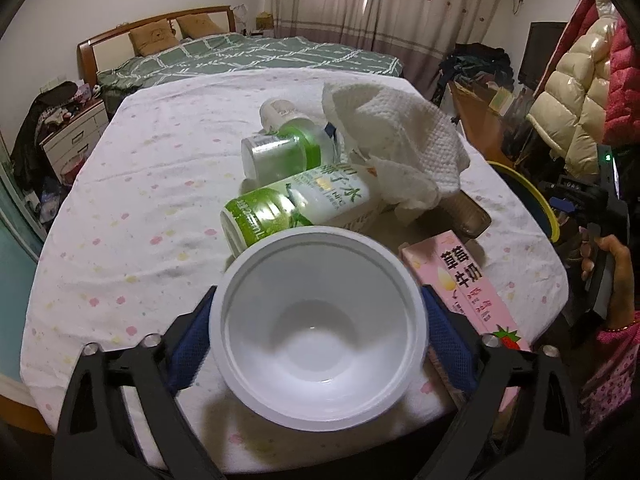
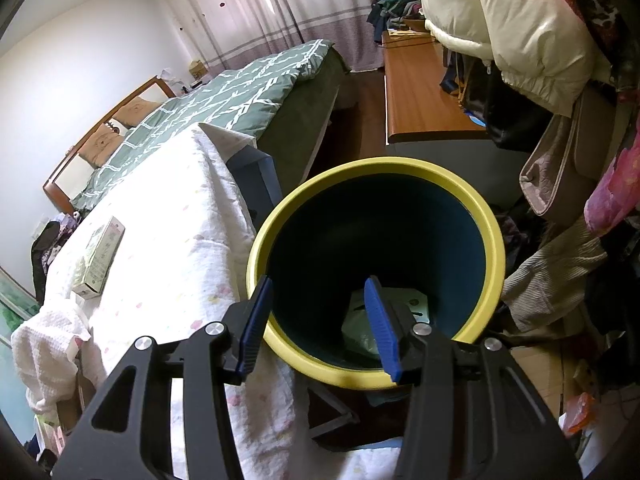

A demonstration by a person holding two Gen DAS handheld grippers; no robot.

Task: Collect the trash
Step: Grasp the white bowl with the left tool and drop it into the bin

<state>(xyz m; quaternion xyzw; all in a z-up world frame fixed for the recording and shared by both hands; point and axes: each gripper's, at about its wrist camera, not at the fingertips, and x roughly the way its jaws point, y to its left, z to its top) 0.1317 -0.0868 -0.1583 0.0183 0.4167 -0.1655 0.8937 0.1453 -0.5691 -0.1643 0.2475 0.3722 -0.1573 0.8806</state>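
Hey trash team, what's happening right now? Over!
Left tool straddles white bowl. Right tool open, empty, above yellow-rimmed bin. Pink carton crowds bowl's side.

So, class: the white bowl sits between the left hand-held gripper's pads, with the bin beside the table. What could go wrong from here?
1. The white bowl is wide and smooth; the left hand-held gripper might lose it.
2. Lifting it may nudge the green bottle or pink carton.
3. The right hand-held gripper over the bin could block the drop.

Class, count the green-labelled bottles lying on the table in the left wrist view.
2: one bottle lies just behind the white bowl; the other bottle lies behind it, beside the white cloth, which may hide more.
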